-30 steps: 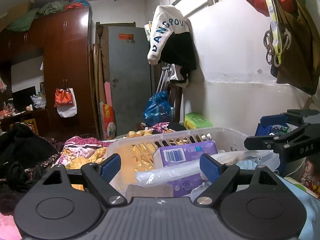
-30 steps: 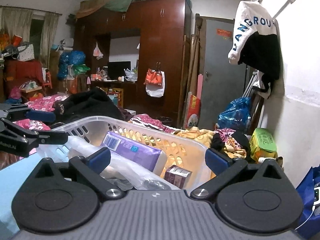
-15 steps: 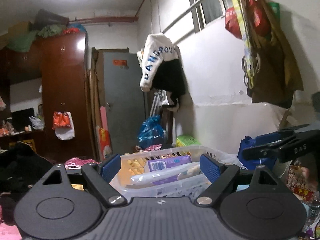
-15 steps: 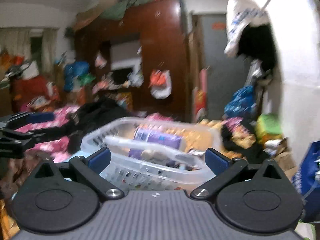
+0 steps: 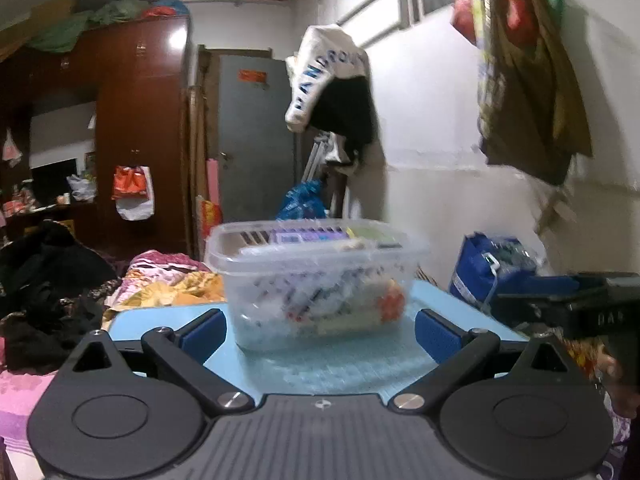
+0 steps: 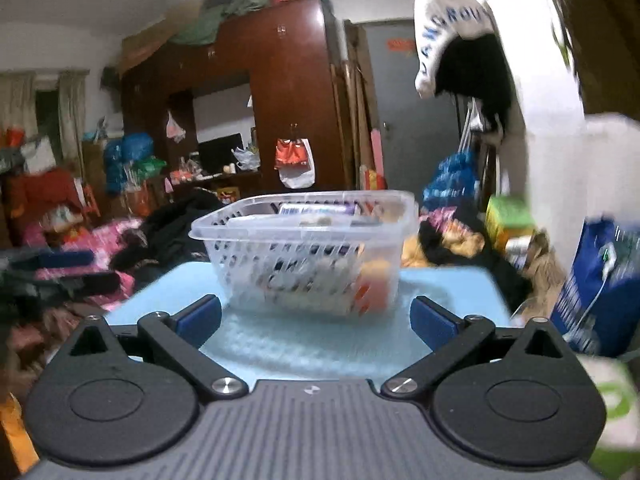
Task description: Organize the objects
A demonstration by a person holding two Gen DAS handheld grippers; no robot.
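A clear plastic basket (image 5: pixel 316 288) (image 6: pixel 308 256) full of packets, with a purple box on top, stands on a light blue table (image 5: pixel 344 364) (image 6: pixel 320 340). My left gripper (image 5: pixel 320 332) sits in front of the basket with its jaws opening wide, nothing between its blue pads. My right gripper (image 6: pixel 316 320) is likewise open in front of the basket, clear of it. In the left wrist view the right gripper's dark body (image 5: pixel 580 312) shows at the right edge; in the right wrist view the left gripper's fingers (image 6: pixel 52 264) blur at the left.
A bed with pink bedding and dark clothes (image 5: pixel 48 280) lies to the left of the table. A blue bag (image 5: pixel 484 276) (image 6: pixel 600 292) stands on the right by the white wall. A dark wardrobe (image 5: pixel 140 132) and a grey door (image 5: pixel 256 136) are behind.
Both grippers have pulled back from the basket; it now stands whole on the blue table ahead of them. The left jaws have spread wider.
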